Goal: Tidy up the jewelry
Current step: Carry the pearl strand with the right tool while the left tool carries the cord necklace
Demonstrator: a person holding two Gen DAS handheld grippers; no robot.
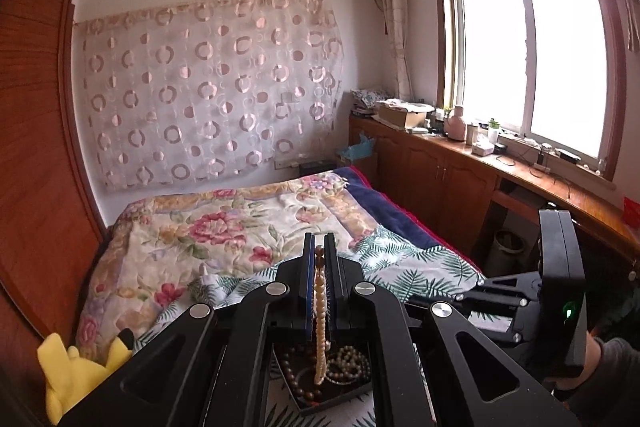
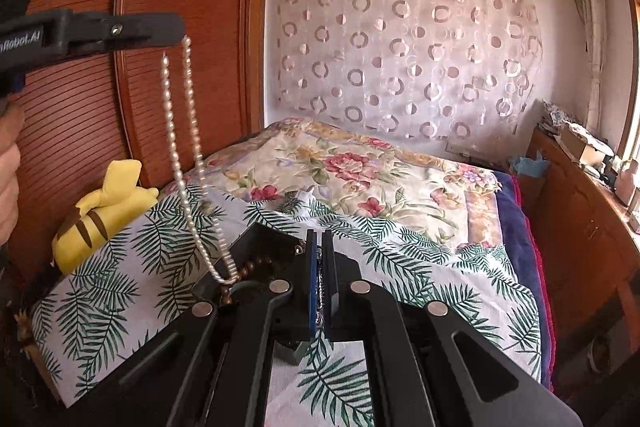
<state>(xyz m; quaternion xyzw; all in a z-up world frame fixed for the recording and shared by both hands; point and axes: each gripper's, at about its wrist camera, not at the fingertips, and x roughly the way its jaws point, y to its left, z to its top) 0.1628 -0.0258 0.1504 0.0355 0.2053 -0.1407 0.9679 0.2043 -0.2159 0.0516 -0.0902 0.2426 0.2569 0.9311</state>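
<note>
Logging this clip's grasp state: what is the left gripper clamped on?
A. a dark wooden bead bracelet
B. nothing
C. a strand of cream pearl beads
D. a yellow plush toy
C: the left gripper pinches the strand of cream pearl beads, which hangs down to the black jewelry tray.

Low in the frame, the left tongs (image 1: pixel 319 247) pinch a pearl strand (image 1: pixel 319 323), which dangles into a dark tray (image 1: pixel 320 405) of beaded bracelets (image 1: pixel 348 363) on the bed (image 1: pixel 224 227).

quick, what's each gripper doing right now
Left gripper: shut on the pearl necklace, lifted above the tray.
Right gripper: shut on a thin silver chain.
</note>
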